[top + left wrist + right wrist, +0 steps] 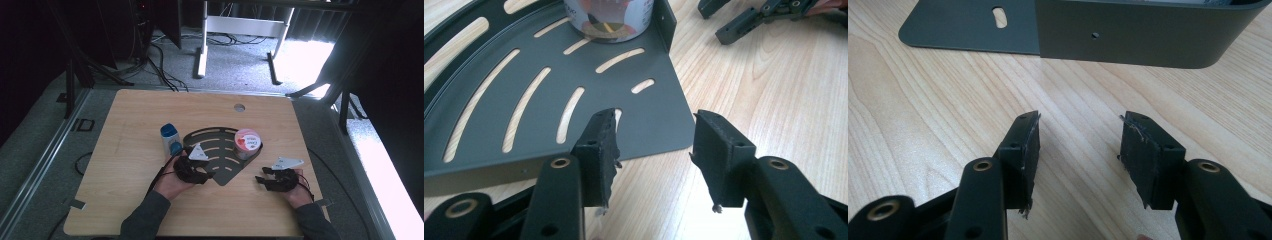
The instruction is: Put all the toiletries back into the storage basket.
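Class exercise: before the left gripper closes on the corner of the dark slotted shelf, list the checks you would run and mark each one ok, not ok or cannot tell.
1. Left gripper jaws apart: ok.
2. Shelf corner between the jaws: ok, its tip lies in the gap, no pad pressing on it.
3. Jaws low enough to catch the thin plate: cannot tell.
4. Can stands upright on the shelf and could slide if it is lifted: not ok.
5. Right gripper open, nothing in it, clear of the shelf wall: ok.
6. Blue bottle beside the shelf, off it: ok.
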`<state>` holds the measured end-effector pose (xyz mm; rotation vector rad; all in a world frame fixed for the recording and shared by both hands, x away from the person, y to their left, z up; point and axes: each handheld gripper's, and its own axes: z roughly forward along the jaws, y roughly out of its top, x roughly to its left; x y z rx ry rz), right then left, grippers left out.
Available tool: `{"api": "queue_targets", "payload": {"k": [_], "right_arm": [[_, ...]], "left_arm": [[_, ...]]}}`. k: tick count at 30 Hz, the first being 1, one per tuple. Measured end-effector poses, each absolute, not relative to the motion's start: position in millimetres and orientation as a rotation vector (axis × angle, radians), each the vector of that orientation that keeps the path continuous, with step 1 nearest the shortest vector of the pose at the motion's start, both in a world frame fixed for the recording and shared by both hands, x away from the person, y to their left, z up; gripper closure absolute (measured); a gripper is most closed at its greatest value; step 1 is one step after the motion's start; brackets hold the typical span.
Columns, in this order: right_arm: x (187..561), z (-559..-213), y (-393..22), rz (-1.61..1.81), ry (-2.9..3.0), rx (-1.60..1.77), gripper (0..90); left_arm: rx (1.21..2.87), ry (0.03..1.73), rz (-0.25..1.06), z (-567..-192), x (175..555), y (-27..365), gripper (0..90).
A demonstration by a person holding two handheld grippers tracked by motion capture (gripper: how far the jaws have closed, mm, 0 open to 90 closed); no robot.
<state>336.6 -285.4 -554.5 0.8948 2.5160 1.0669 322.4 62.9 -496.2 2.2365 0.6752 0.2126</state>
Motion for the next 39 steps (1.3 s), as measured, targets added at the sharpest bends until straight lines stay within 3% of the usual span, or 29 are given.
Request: {"api": "queue_targets", "payload": {"k": [9,29,39], "right_arm": [[336,-556,-287,1.093,2.502,0.894,50.0],[335,-558,-289,1.118,2.486,0.89,50.3],[335,-558,-290,1.122,2.485,0.889,51.8]], "left_arm": [[2.241,0.653,0.247,-493,314,77,57.3],[2.225,0.701,0.274,-493,303,110,57.9],[2.203,0.714,0.3,-485,298,134,63.6]]}}
